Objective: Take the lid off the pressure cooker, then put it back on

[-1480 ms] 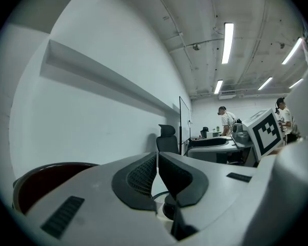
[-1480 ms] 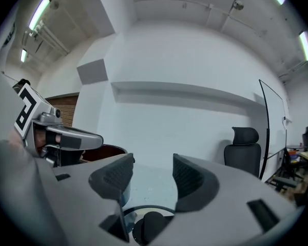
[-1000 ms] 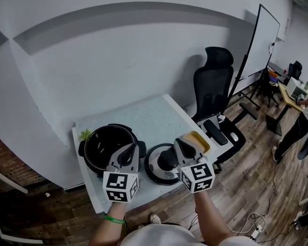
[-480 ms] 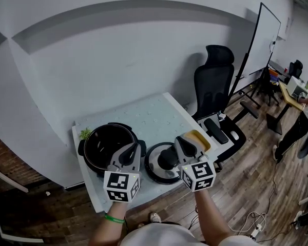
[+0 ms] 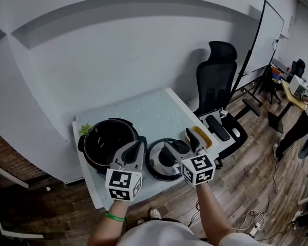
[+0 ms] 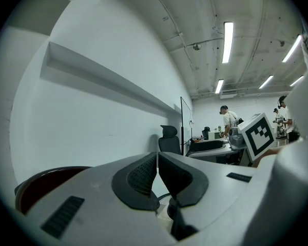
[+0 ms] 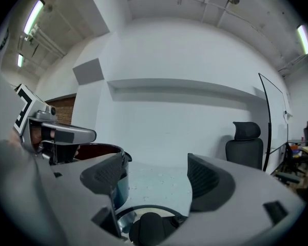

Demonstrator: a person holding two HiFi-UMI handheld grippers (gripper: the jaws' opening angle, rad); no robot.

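The lid lies flat, knob up, below the wide-open right tool; the left tool is closed.

left gripper jaws together, right gripper jaws apart

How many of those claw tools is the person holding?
2. The left gripper, jaws together, is by the open pot; the right gripper, jaws apart, is above the lid beside that pot.

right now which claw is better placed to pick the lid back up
Right. The right claw is open, hanging over the lid, whose knob shows between its jaws. The left claw is shut, by the cooker.
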